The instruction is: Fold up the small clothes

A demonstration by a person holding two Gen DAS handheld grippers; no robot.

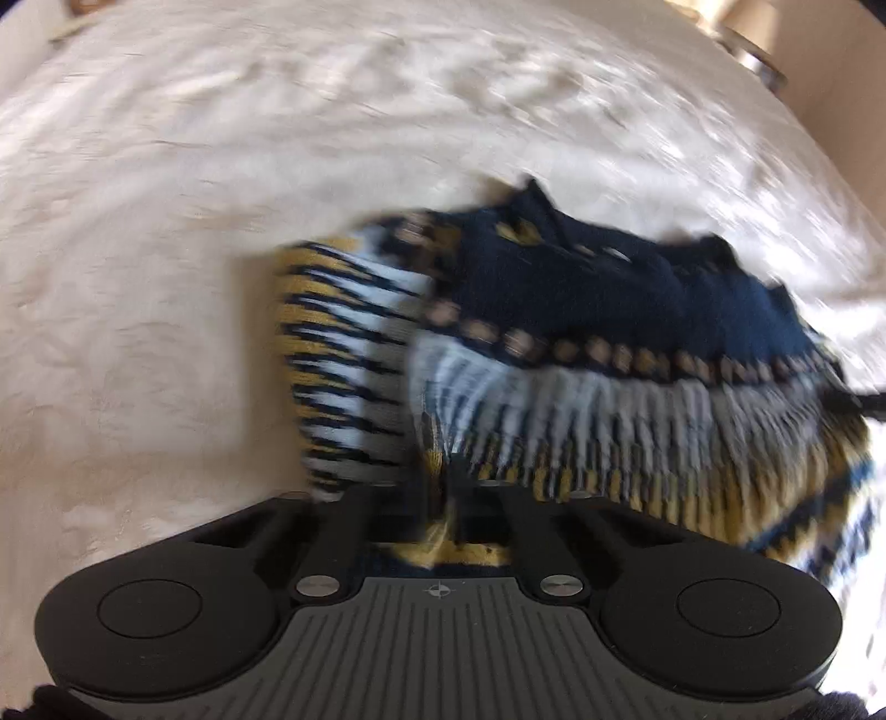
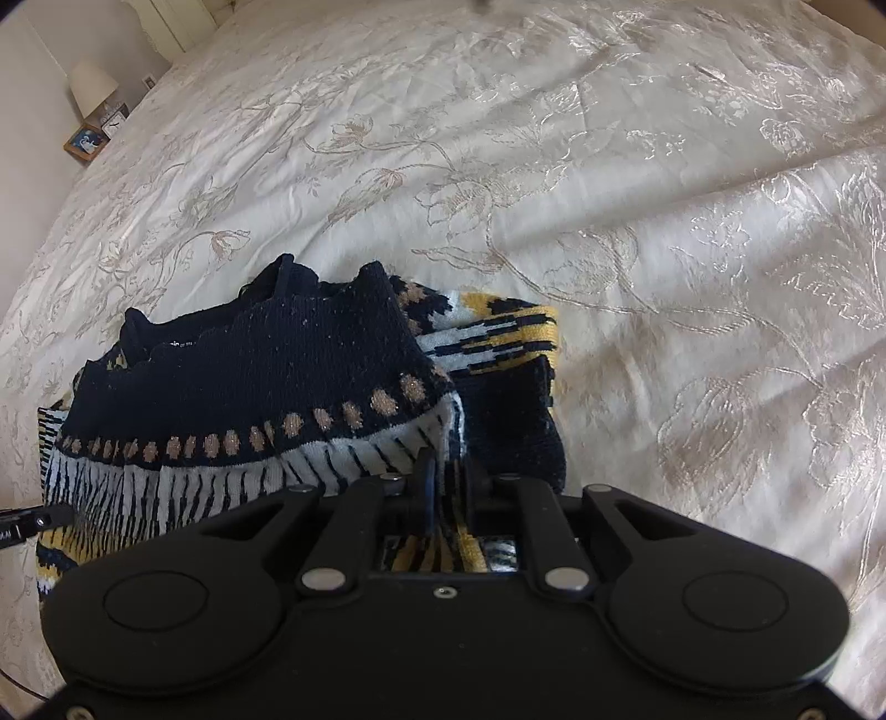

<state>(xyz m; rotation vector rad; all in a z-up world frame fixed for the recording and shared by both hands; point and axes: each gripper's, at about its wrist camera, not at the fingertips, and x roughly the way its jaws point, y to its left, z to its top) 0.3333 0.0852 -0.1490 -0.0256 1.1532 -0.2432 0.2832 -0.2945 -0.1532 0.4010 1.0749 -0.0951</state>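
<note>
A small knit sweater [image 1: 581, 310], navy with a row of tan dots and white, black and yellow stripes, lies bunched on the cream bedspread [image 1: 166, 221]. The left wrist view is blurred. In it, my left gripper [image 1: 443, 490] is shut on the sweater's near striped edge, and yellow knit shows between the finger bases. In the right wrist view the same sweater [image 2: 266, 365] sits left of centre, a sleeve folded under at the right. My right gripper [image 2: 446, 471] is shut on the striped fabric below the dotted band. Both pairs of fingertips are partly buried in the knit.
The floral bedspread [image 2: 609, 166] spreads wide beyond and to the right of the sweater. A lamp [image 2: 91, 88] and a small framed picture [image 2: 86, 141] stand beside the bed at far left. A metal object [image 1: 753, 50] sits at the bed's far right corner.
</note>
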